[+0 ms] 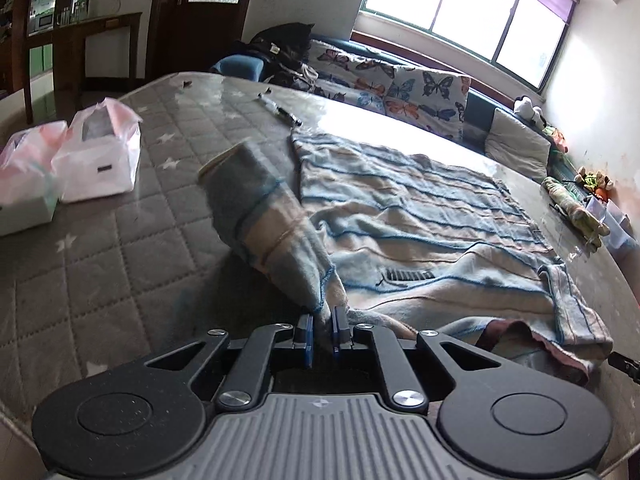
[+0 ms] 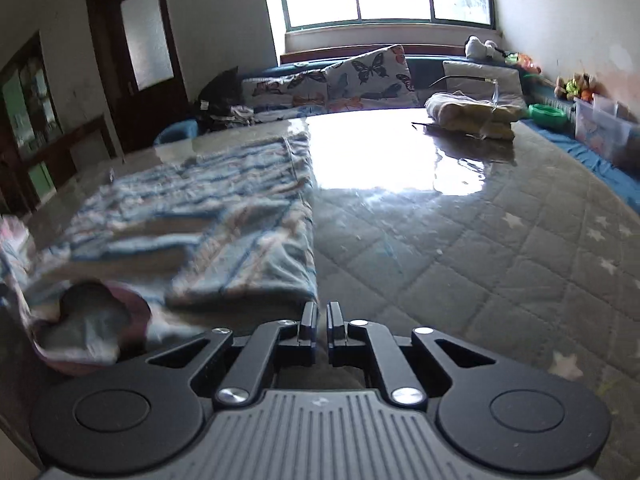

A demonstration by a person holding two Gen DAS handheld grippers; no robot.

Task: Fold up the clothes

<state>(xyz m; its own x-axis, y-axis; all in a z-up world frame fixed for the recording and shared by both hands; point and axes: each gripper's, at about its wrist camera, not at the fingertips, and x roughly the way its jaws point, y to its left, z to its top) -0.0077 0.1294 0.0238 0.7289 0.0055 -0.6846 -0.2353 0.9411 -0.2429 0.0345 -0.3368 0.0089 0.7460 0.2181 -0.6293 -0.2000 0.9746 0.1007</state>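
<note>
A: On the quilted mattress, where is the striped sweater lying?

B: Spread flat. The left gripper is pinching its sleeve, lifting it.

A: Right gripper?

B: Jaws nearly pressed together, gripping nothing, hovering beside the sweater's hem.

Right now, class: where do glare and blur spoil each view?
Left wrist view: the window is blown out, its glare whitens the mattress, and the lifted striped sleeve is motion-blurred. Right wrist view: a white glare patch sits mid-mattress, and the striped sweater is blurred.
</note>
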